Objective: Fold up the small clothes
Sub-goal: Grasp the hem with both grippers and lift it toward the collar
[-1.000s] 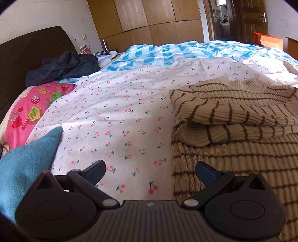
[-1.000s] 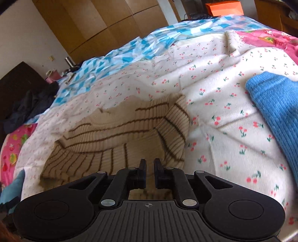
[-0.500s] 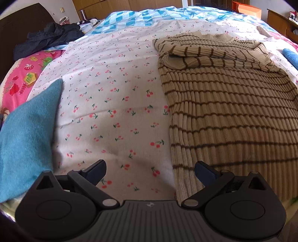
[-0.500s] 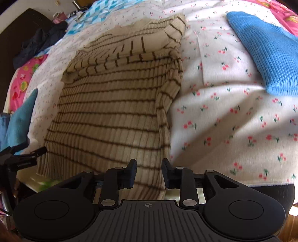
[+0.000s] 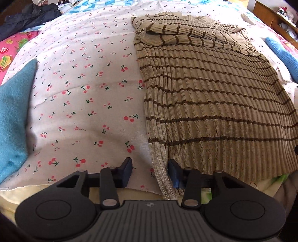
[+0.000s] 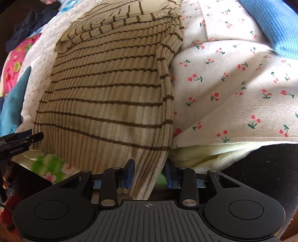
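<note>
Cherry-print bedding (image 5: 89, 104) is covering the bed, and the striped ribbed sweater (image 5: 214, 96) is lying flat on it with its sleeves folded across the far, collar end, its hem hanging toward the near edge. That layout looks like a half-done fold, with the bottom ready to be brought up next.

Each gripper is working one hem corner. The left gripper (image 5: 150, 172) is sitting at the near left corner with its fingers apart, the sweater's edge running between them; neither finger seems to be pressing the knit. The right gripper (image 6: 149, 172) is straddling the near right corner, where the knit is drooping down between its parted fingers; I judge it not yet clamped.

Blue knitwear is lying well apart on the far right (image 6: 270, 24), a teal piece (image 5: 13, 111) on the left, dark clothing (image 5: 29, 14) at the far left.

White lettering is showing on the left gripper's body in the right view, too small to read surely.
</note>
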